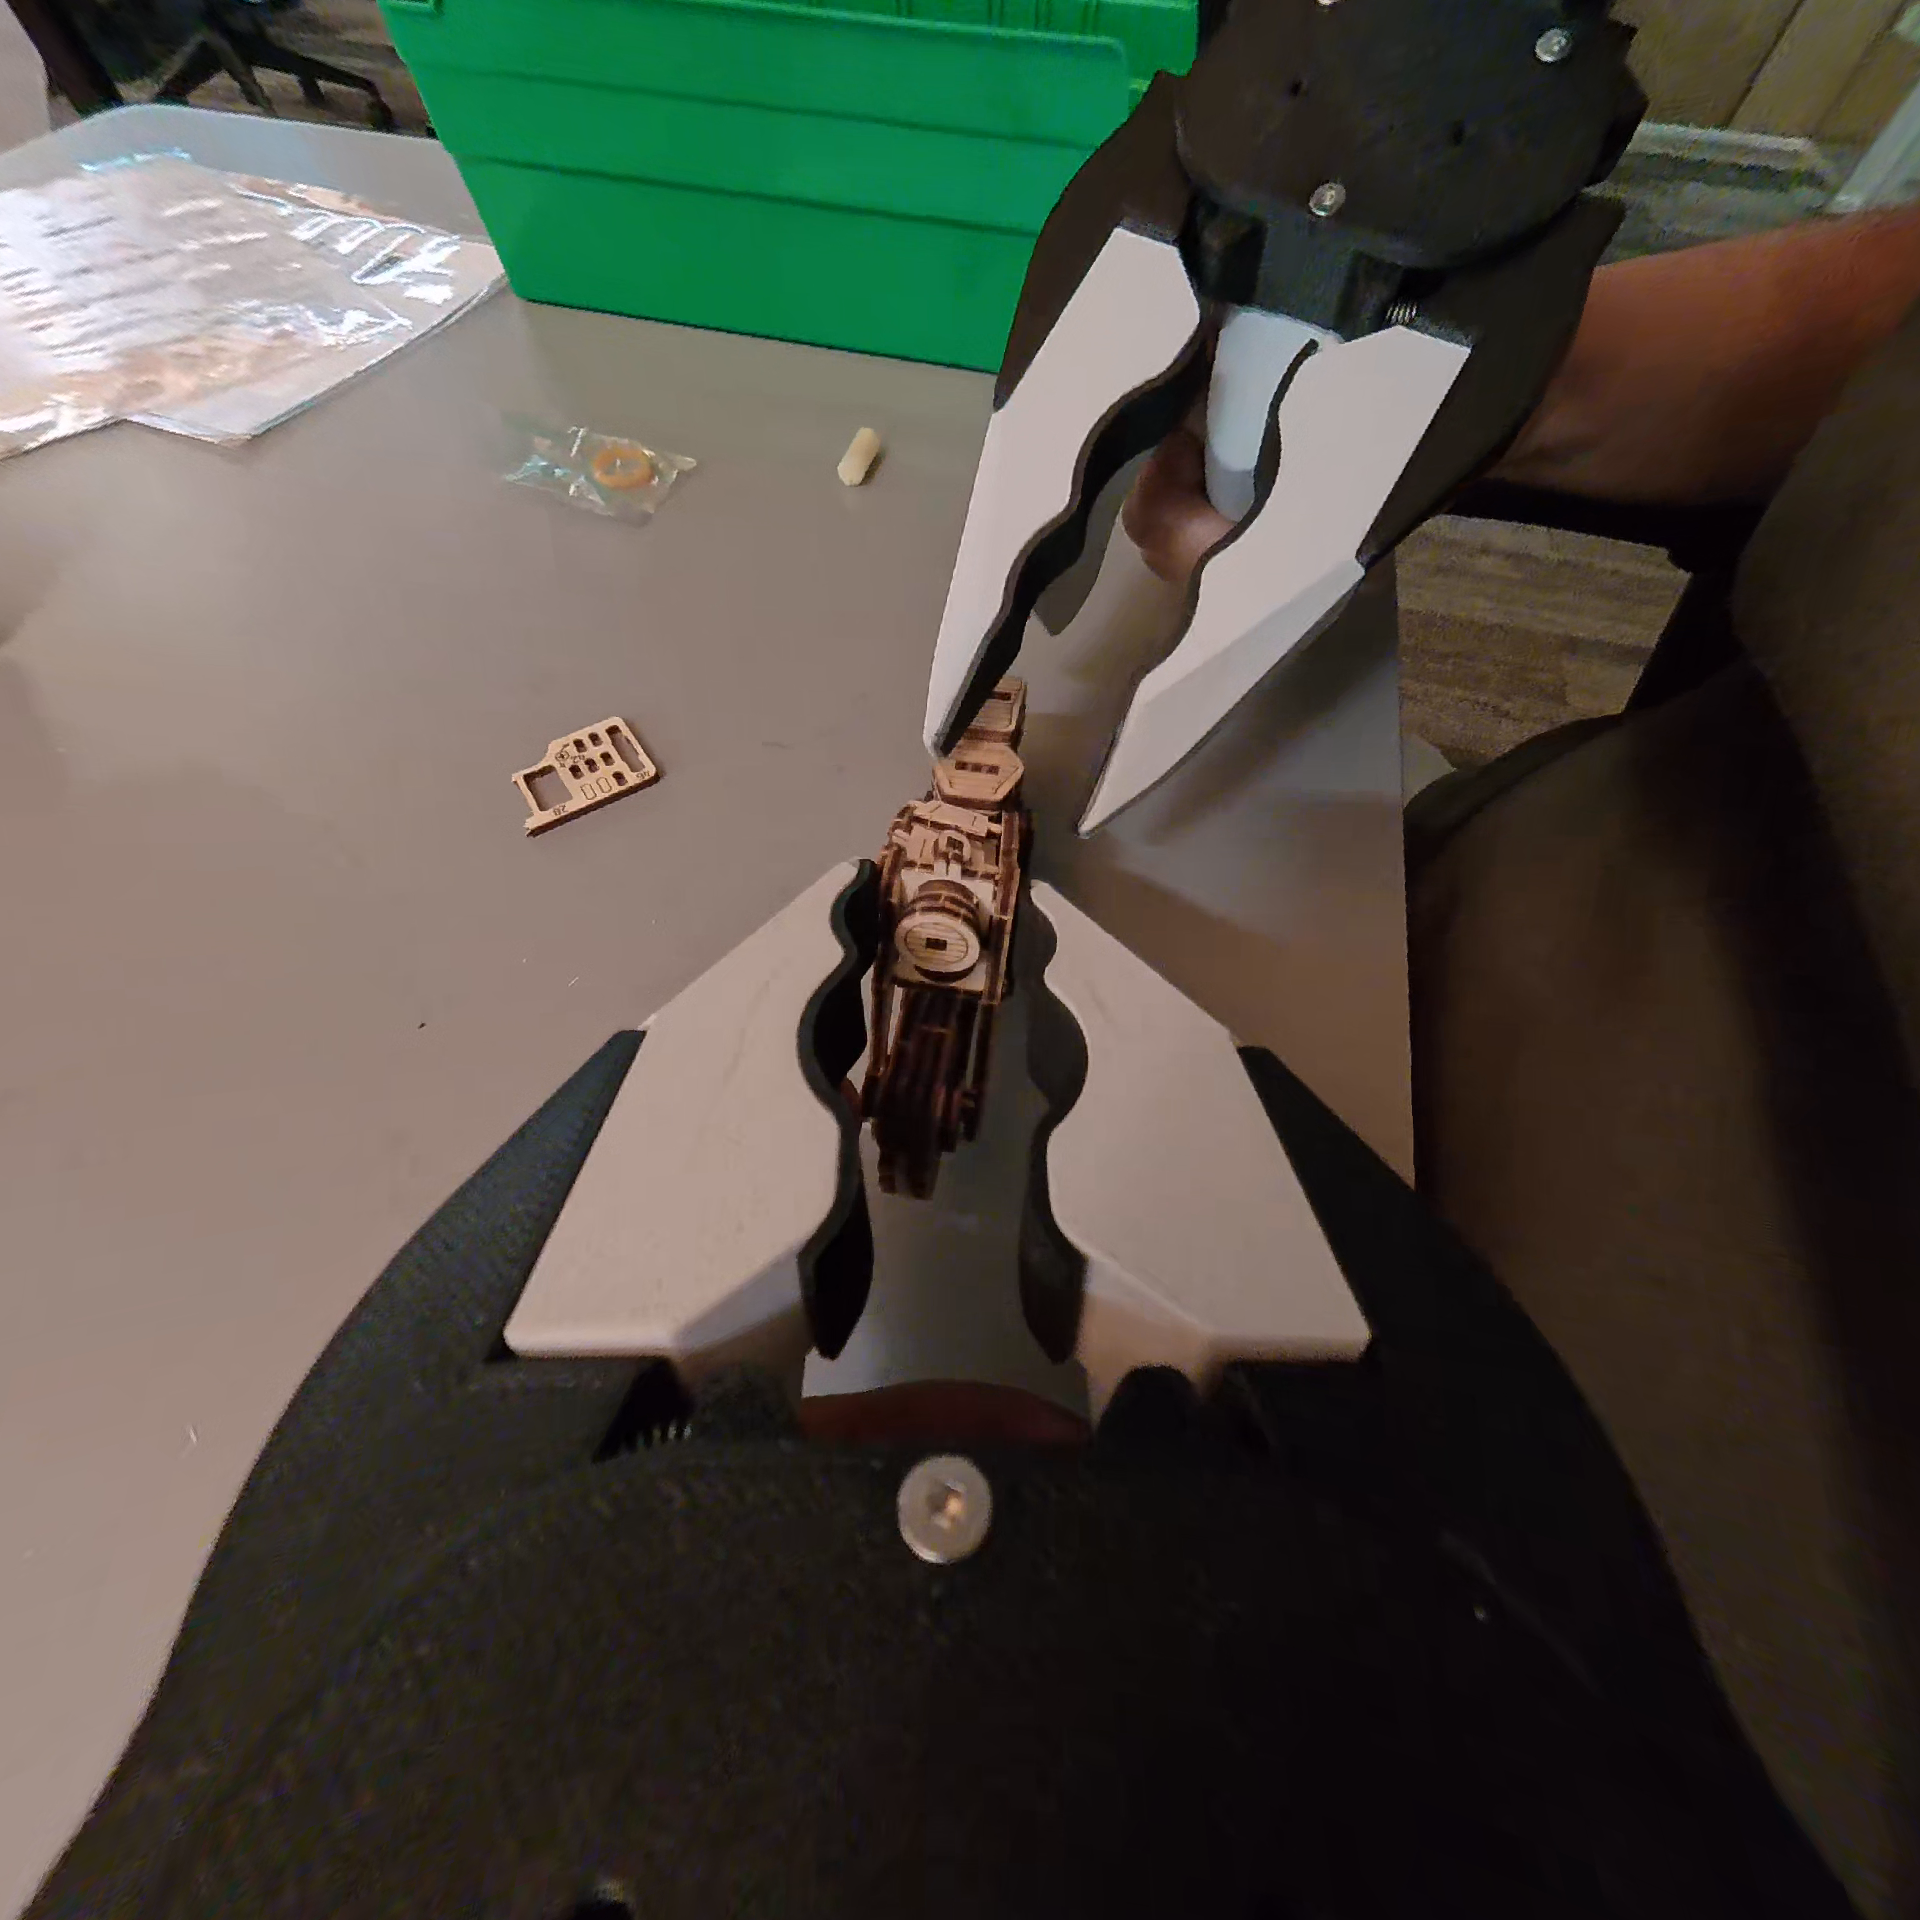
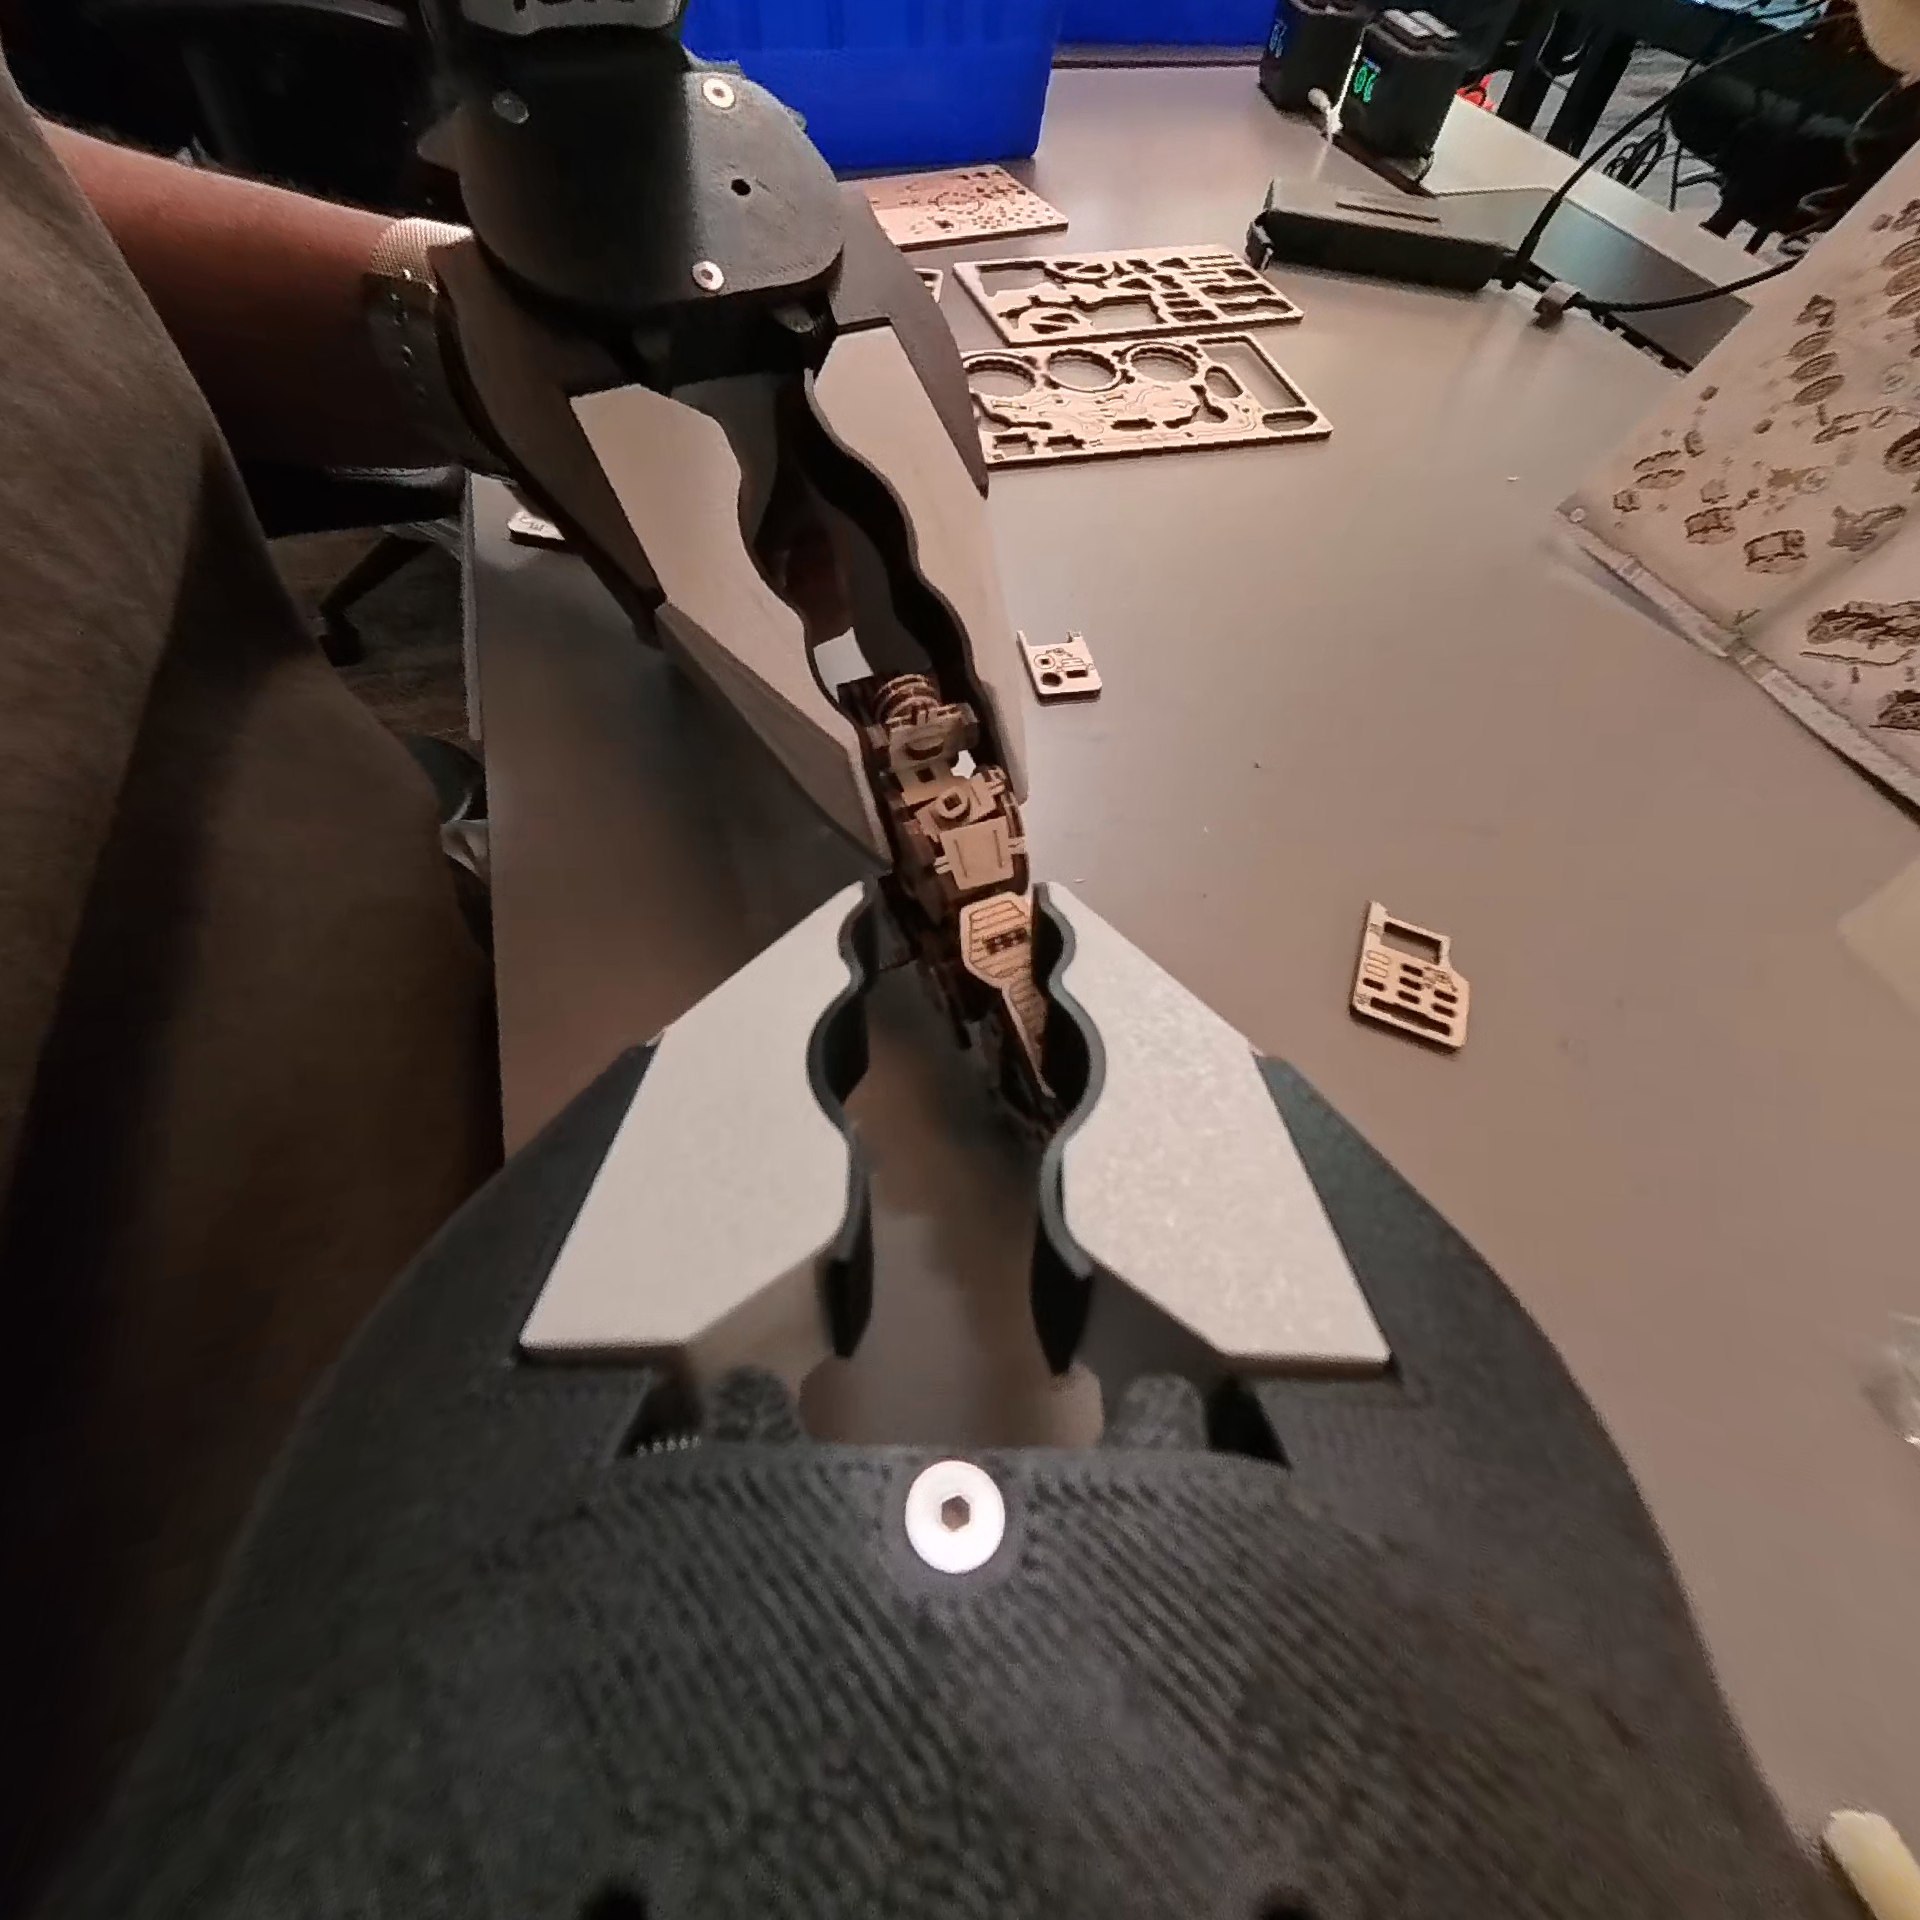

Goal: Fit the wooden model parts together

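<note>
Two hand-held grippers steadying a partly built wooden model above the counter's near edge.

The left hand-held gripper (image 1: 951, 899) is clamped on the wooden model (image 1: 951, 977), presumably holding it steady in the air. The right hand-held gripper (image 1: 1013, 790) has its fingers apart around the model's far end, one tip touching it, likely to seat a part. A small punched wooden card (image 1: 587, 774) lies toward the counter (image 1: 312, 935) middle, spare for now.

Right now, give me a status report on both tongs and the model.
Left tongs shut on model. Right tongs open around its far end, one tip touching. Nothing in the way.
</note>
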